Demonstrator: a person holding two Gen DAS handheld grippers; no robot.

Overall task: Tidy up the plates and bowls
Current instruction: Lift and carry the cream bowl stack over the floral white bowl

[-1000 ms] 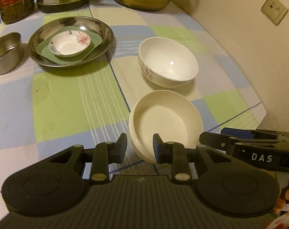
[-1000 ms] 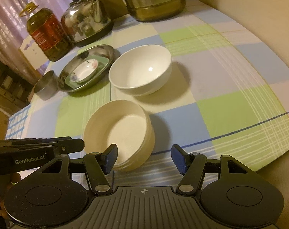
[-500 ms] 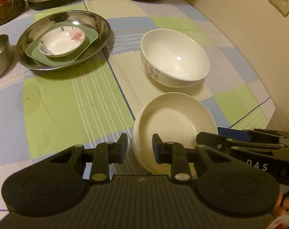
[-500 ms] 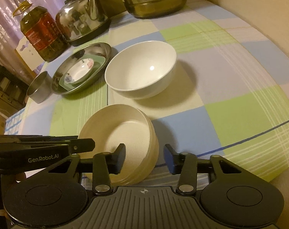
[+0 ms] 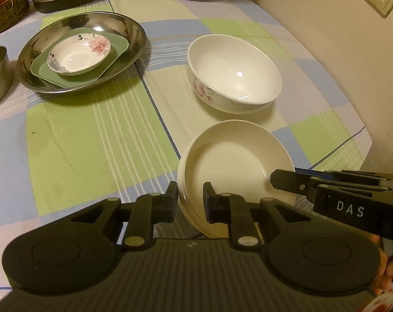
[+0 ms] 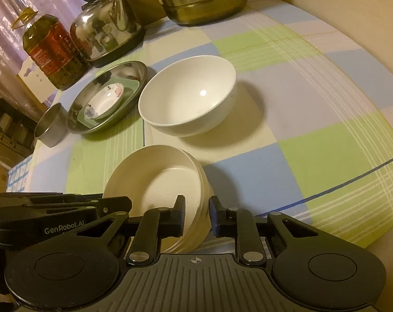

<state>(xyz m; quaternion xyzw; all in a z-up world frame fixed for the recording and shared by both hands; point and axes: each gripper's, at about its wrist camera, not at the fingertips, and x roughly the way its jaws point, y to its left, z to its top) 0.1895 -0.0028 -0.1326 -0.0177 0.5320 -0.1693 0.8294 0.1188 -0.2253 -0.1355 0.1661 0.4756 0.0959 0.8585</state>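
**At the table's near edge, both grippers close on the plate stack**

On the checked cloth (image 6: 313, 156), near the table's front edge, a stack of cream plates (image 5: 238, 166) sits just in front of the white bowl (image 5: 235, 70). The left gripper (image 5: 190, 199) straddles the stack's left rim, jaws closing, pads at the rim. The right gripper (image 6: 196, 214) straddles the right rim, jaws also closing. Further back, a steel dish (image 5: 134, 31) holds a green plate (image 5: 118, 43) and a small flowered saucer (image 5: 79, 54).

Right gripper (image 6: 195, 214) jaws closing on cream bowl stack (image 6: 160, 184) rim, white bowl (image 6: 187, 98) beyond
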